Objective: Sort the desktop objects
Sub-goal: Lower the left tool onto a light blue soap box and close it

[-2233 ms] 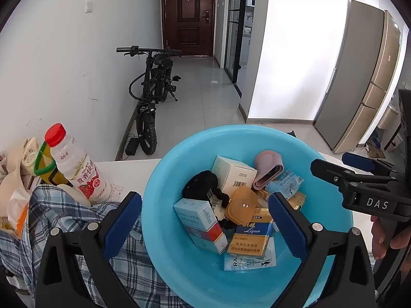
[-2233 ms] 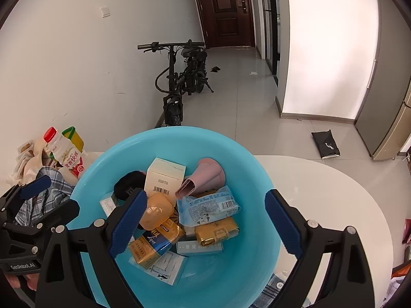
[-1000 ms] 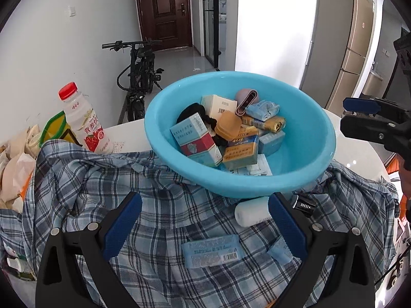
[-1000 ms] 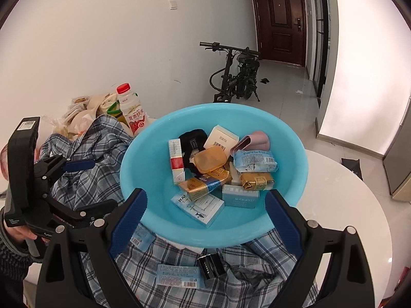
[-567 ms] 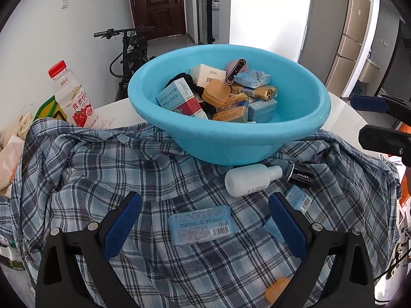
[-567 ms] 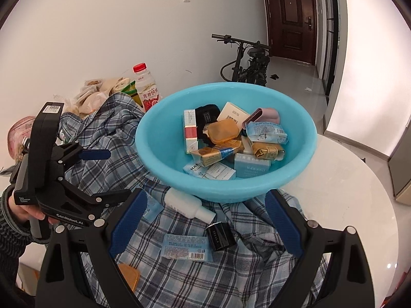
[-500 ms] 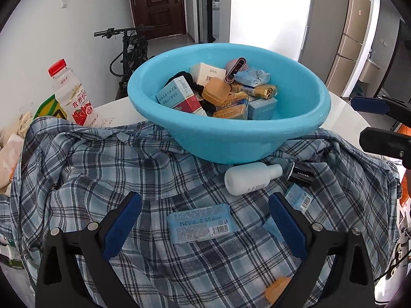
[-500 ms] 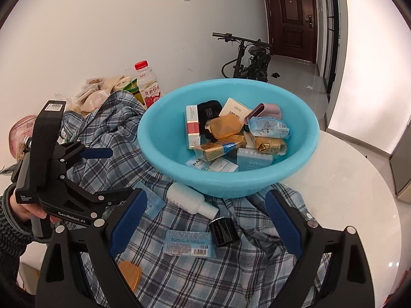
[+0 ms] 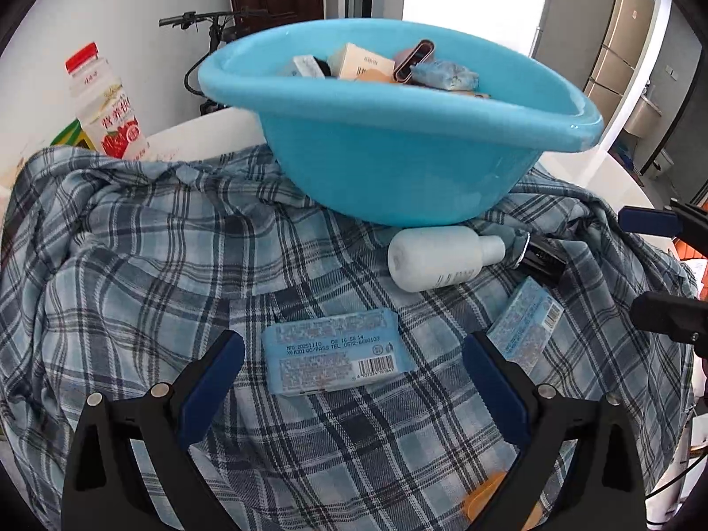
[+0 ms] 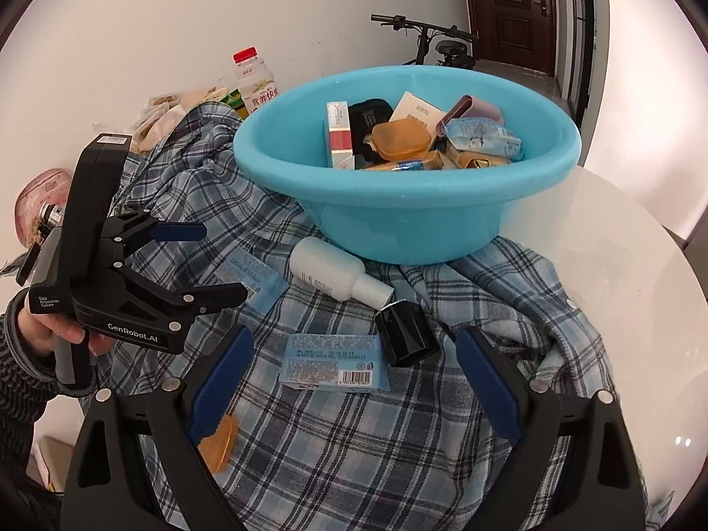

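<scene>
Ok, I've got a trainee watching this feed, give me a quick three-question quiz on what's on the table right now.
1. True or false: the white bottle stands upright inside the basin.
2. What lies nearest between the jaws of the right gripper?
A. an orange case
B. a blue wipes pack
C. a drink bottle
3. Fill in: the loose items outside the basin lie on a plaid ____.

Key
1. False: it lies on its side on the shirt, against the basin's base.
2. B
3. shirt
</scene>
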